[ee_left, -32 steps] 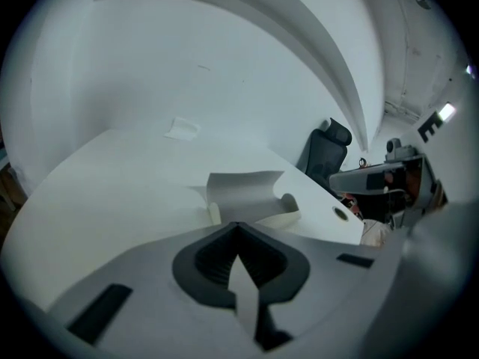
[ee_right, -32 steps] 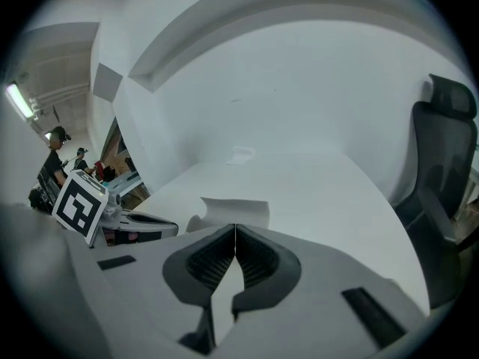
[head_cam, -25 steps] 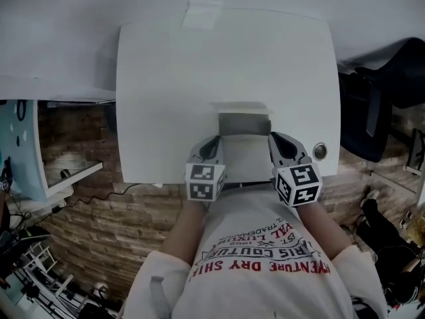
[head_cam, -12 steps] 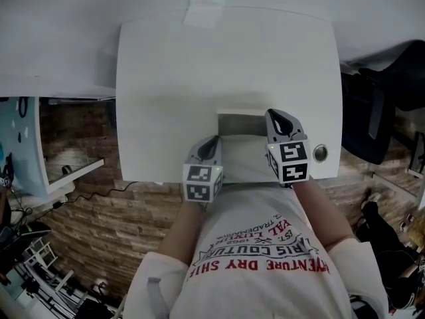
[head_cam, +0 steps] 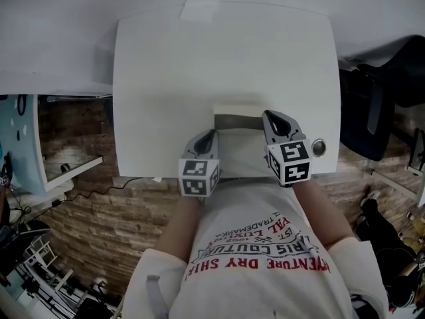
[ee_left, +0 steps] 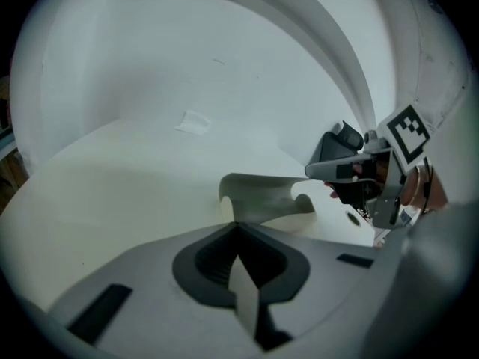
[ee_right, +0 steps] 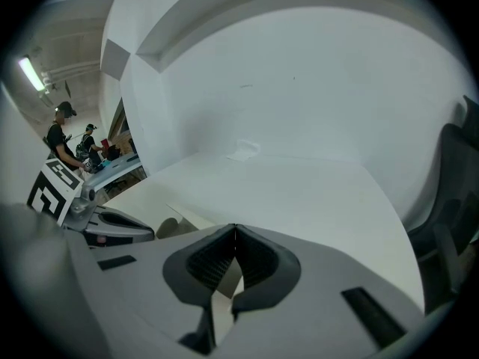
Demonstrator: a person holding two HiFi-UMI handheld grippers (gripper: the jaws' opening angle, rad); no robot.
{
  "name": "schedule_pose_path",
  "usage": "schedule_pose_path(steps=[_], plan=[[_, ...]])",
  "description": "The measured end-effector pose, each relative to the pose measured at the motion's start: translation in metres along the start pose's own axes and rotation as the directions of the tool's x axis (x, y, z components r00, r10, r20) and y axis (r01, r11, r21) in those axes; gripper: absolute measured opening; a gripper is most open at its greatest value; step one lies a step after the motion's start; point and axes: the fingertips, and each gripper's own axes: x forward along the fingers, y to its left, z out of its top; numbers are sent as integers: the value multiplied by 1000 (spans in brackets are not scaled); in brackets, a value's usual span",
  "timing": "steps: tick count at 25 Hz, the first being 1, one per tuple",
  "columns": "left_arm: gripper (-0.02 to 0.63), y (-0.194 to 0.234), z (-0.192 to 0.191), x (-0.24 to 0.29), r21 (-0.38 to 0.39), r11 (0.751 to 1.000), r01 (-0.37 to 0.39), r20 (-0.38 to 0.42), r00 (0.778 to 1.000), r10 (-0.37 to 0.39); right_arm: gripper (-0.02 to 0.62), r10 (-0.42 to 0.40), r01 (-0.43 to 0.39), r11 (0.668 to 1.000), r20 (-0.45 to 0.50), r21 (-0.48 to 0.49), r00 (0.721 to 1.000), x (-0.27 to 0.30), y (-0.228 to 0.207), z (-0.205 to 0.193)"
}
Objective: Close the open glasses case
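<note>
The open glasses case (head_cam: 240,153) lies near the table's front edge; its cream body faces me and its grey-lined lid (head_cam: 238,121) stands up behind. My left gripper (head_cam: 211,134) is shut and empty, just left of the case. The left gripper view shows the case (ee_left: 262,199) ahead of the shut jaws (ee_left: 238,227). My right gripper (head_cam: 268,116) is also shut and empty. It sits beside the lid's right end, and I cannot tell whether it touches. In the right gripper view only a corner of the case (ee_right: 188,218) shows, left of the jaws (ee_right: 234,229).
The white table (head_cam: 166,78) carries a taped patch (head_cam: 199,8) at its far edge and a round grommet (head_cam: 319,147) at the front right. A black chair (head_cam: 375,108) stands to the right. A light blue unit (head_cam: 20,145) stands on the brick-pattern floor at left.
My right gripper has moved forward along the case's right side, from the body up to the lid's end. The left gripper has stayed at the case's left side.
</note>
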Motion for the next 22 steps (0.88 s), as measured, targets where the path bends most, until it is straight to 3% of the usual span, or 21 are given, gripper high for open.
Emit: schedule_pose_path(steps=[8, 14, 22], plan=[[3, -1, 1, 1, -4, 1000, 15, 5, 1000, -15, 12, -27, 27, 1000, -11, 14, 1000, -11, 11, -26], [3, 0, 0, 1, -60, 998, 25, 11, 1000, -24, 12, -37, 37, 999, -58, -2, 998, -9, 18, -53], [3, -2, -12, -2, -3, 1000, 28, -57, 998, -28, 12, -47, 47, 999, -48, 1, 998, -3, 21, -66]])
